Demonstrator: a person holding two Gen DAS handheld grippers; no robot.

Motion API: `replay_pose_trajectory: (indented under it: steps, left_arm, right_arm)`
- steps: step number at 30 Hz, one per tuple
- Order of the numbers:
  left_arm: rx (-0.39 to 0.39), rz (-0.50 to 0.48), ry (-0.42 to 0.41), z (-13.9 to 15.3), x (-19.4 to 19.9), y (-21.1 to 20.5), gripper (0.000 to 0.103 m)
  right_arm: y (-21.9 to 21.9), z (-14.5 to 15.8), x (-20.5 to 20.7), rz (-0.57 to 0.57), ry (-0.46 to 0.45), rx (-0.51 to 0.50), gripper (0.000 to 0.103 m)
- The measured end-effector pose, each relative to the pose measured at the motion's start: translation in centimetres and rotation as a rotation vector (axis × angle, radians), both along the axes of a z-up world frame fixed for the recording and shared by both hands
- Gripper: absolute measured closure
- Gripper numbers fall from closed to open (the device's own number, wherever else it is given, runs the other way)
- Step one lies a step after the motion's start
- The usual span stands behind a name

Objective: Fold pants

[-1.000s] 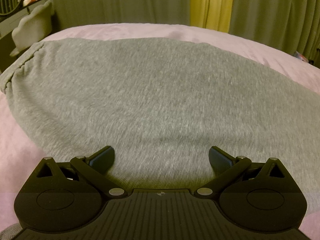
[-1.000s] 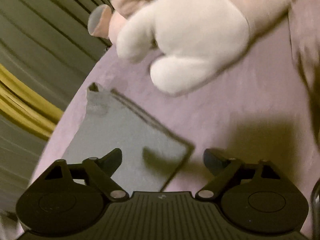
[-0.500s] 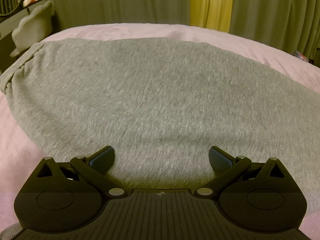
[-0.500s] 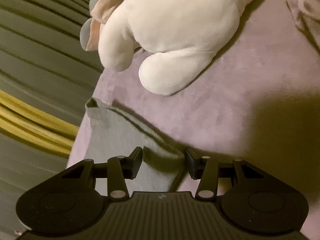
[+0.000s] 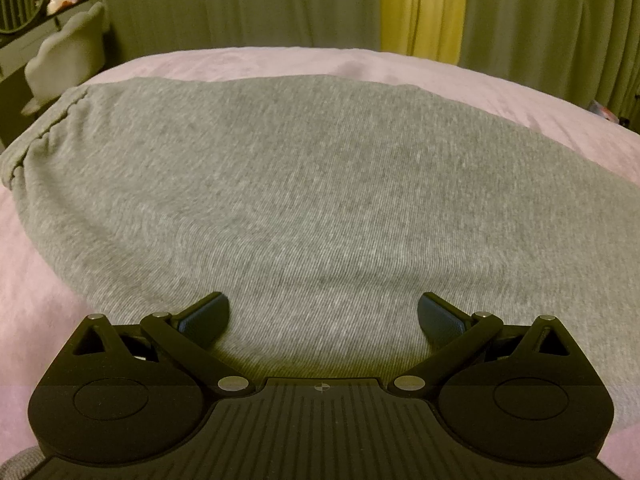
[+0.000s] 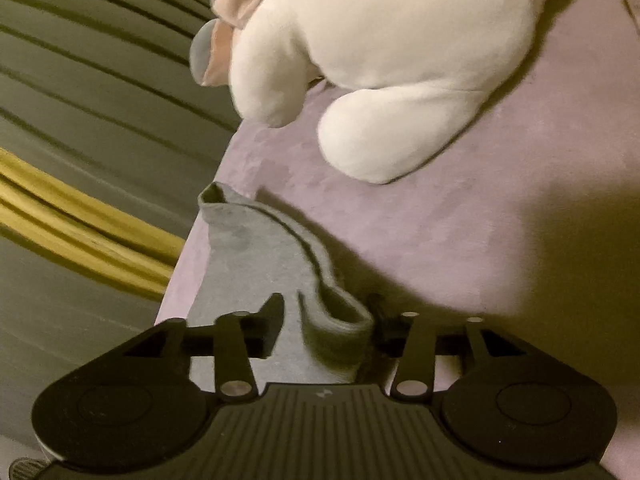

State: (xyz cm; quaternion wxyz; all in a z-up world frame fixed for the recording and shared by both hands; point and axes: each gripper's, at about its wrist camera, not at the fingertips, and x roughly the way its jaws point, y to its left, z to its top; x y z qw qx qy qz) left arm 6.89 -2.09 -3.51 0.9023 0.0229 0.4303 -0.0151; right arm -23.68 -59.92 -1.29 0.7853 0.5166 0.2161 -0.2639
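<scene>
A: Left wrist view first. The left gripper [image 5: 322, 312] has its jaws spread wide, gripping nothing, low over the near edge of the gray pants [image 5: 320, 184].

B: Where do the pants sit?

A: Spread flat across the pink bedspread [image 5: 36, 300]. The gathered waistband [image 5: 48, 128] is at the far left. Fabric fills most of the frame and runs off to the right.

B: Fingertips touching the cloth?

A: Can't tell. One fingertip [image 5: 206, 314] sits over the gray knit, but contact isn't clear.

B: Background?

A: Green curtains [image 5: 240, 4] with a yellow strip [image 5: 424, 4], a pale chair [image 5: 68, 60] at the far left.

B: Right wrist view?

A: The right gripper [image 6: 326, 322] is narrowed onto a bunched hem of the pants [image 6: 256, 248]. A raised fold of gray cloth stands between the jaws, pressed against the right-hand finger. A thin gap shows beside the left-hand one, so clamped on the cloth as far as I can see.

B: Anything else?

A: The pant leg runs away along the bed edge, its far corner curled up. A white plush toy [image 6: 392, 48] lies on the bedspread [image 6: 520, 200] beyond, apart from the pants. Curtains [image 6: 88, 80] on the left.
</scene>
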Motion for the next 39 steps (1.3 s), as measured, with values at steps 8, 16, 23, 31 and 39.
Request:
replay_pose_trajectory:
  steps: [8,16,23,31,39]
  left_arm:
    - [0.000,0.000,0.000,0.0,0.0,0.1,0.000]
    - [0.002,0.000,0.000,0.0,0.1,0.0,0.000]
    - [0.005,0.000,0.007,0.2,0.2,0.1,0.000]
    - [0.071,0.063,-0.055,2.8,-1.4,0.9,0.000]
    - [-0.110,0.202,-0.154,6.4,-4.5,6.7,0.000]
  right_arm:
    - [0.6,0.4,1.9,0.039,0.085,-0.101,0.080]
    - [0.6,0.2,2.4,0.055,0.079,-0.101,0.072]
    - [0.7,0.5,2.8,0.044,0.124,-0.125,0.082]
    - [4.3,7.5,6.9,0.118,0.127,-0.317,0.084]
    - [25.1,15.0,15.2,0.705,-0.018,-0.785,0.084]
